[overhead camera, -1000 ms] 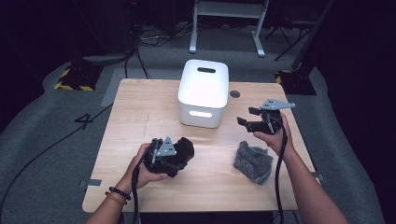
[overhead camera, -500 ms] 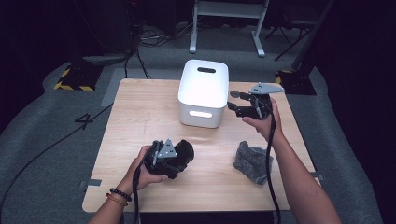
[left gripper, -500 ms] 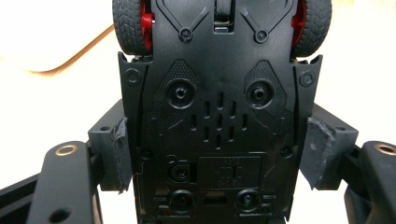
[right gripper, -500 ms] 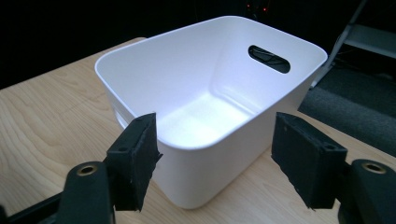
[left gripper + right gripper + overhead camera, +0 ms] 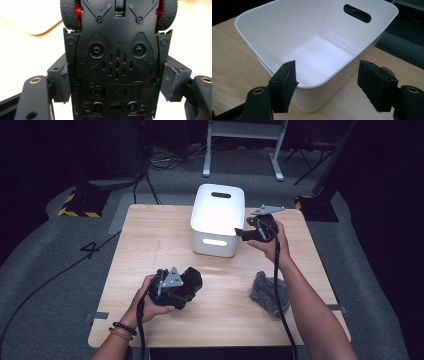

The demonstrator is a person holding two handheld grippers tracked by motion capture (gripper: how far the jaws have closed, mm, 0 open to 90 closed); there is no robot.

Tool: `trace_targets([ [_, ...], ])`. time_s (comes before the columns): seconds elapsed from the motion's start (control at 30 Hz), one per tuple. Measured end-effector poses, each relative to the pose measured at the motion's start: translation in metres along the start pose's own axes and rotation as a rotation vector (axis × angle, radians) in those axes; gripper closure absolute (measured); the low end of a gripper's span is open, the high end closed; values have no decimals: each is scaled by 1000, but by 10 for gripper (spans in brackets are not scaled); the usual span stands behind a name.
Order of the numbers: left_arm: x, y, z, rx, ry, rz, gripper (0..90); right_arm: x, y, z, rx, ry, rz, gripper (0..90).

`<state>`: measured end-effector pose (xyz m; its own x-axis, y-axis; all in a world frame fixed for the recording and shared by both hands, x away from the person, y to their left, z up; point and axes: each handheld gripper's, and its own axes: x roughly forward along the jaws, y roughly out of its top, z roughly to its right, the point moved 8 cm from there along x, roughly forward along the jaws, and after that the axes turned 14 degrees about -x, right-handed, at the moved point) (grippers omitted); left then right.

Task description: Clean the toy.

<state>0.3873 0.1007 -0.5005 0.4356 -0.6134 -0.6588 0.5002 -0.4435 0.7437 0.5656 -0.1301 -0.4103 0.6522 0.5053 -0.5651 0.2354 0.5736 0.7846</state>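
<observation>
My left gripper [image 5: 186,287] is shut on a black toy car [image 5: 116,60] at the near left of the table; its underside faces the left gripper view, with black tyres on red hubs [image 5: 76,12] at the top. The car [image 5: 190,279] shows as a dark lump in the high view. My right gripper [image 5: 243,234] hovers open with nothing between its pads [image 5: 284,85], beside the right rim of a white plastic bin [image 5: 217,217]. The bin [image 5: 317,47] is empty inside, with a slot handle in its far wall.
A crumpled dark grey cloth [image 5: 267,292] lies near the table's [image 5: 150,240] front right, under my right forearm. Cables trail from both grippers. Grey carpet, a metal stand [image 5: 240,145] and yellow-black tape [image 5: 77,205] lie beyond the table.
The right gripper has risen from above the grey cloth and moved left toward the bin's rim. The left gripper with the car has stayed put.
</observation>
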Motion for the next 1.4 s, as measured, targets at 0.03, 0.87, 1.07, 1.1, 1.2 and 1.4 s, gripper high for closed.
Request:
trace_targets([
  [0.03, 0, 0, -1, -4, 0, 3, 261, 2, -1, 1, 9, -2, -7, 324],
  [0.87, -6, 1, -7, -18, 12, 18, 261, -5, -16, -1, 24, 105, -49, 490],
  [1.07, -8, 1, -10, -24, 25, 23, 261, -19, -25, -10, 21, 107, -32, 490],
  [1.1, -8, 1, -11, -28, 27, 25, 261, -22, -26, -11, 15, 107, -30, 490],
  [1.2, -9, 1, -14, -36, 33, 28, 262, -31, -30, -17, 2, 112, -28, 490],
  [1.4, -12, 1, -19, -47, 46, 36, 261, -45, -37, -28, -11, 110, -27, 497],
])
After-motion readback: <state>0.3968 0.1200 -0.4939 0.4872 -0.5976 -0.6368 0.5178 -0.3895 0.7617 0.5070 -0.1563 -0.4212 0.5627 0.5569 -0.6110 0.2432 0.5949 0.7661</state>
